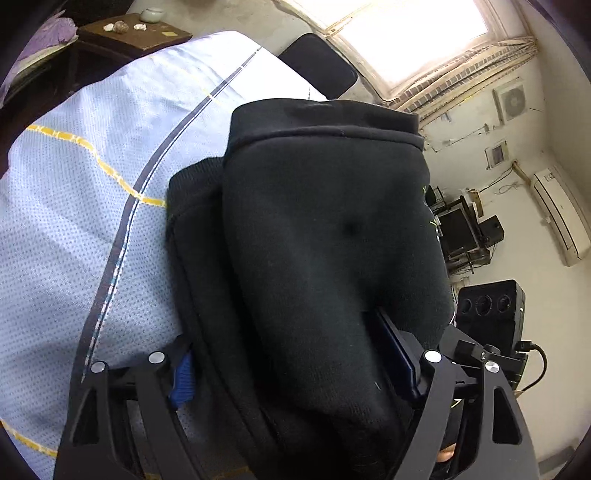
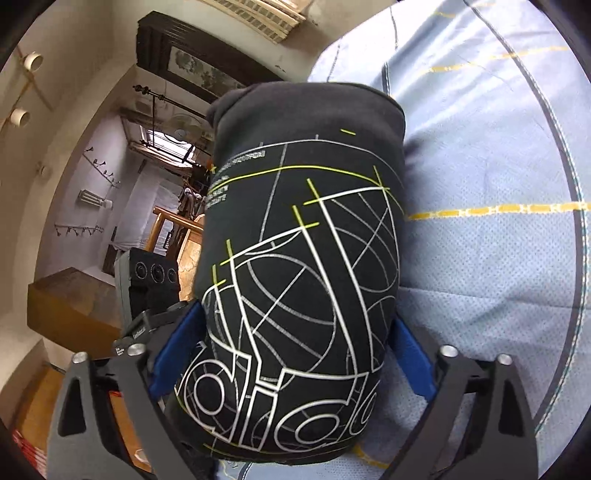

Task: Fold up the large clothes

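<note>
Left wrist: left tool [image 1: 295, 365] spread wide around a folded black sweatshirt [image 1: 325, 229]; blue pads [image 1: 183, 380] touch its sides, so pinching the bundle. It sits on the bed's pale blue quilt [image 1: 74, 221]. Small bowl [image 1: 151, 14] on a wooden side table [image 1: 147, 37], contents unclear.

Right wrist: right tool [image 2: 295, 350] likewise clamps the printed side of the sweatshirt [image 2: 295, 258], pads [image 2: 412, 354] against the fabric, over the quilt [image 2: 498, 258].
</note>
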### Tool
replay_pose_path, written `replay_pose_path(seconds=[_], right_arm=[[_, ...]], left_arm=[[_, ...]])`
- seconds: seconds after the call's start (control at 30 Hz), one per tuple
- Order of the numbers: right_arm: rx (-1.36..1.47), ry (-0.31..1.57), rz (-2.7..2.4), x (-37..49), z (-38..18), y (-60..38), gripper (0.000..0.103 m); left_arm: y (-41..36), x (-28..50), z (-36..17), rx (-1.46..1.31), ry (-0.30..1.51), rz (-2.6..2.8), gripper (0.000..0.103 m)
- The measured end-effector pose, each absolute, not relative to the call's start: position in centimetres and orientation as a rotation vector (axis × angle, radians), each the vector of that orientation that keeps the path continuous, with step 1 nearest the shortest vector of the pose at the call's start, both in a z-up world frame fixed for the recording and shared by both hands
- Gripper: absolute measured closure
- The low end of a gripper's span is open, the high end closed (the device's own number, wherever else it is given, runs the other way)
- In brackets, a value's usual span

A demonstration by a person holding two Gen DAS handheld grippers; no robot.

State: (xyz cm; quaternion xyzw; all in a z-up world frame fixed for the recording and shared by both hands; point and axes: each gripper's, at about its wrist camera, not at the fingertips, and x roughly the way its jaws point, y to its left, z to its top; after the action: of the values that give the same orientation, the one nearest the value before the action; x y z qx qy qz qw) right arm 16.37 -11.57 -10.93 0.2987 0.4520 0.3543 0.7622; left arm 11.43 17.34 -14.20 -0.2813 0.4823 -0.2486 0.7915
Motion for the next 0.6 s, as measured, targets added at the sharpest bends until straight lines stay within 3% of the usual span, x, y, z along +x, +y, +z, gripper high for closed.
replay_pose_path(seconds=[0.13, 0.6], right_arm=[[0.672, 0.959, 0.780, 15.7, -10.0, -11.8, 0.029], [0.697, 0.813, 0.773, 2.7, -3.0, -20.8, 0.030]], left_arm=[[17.5, 10.6, -13.3, -0.635, 0.998, -0.578, 0.027], [6.5, 0.2, -5.1, -0.461, 0.908, -0.762, 0.028]])
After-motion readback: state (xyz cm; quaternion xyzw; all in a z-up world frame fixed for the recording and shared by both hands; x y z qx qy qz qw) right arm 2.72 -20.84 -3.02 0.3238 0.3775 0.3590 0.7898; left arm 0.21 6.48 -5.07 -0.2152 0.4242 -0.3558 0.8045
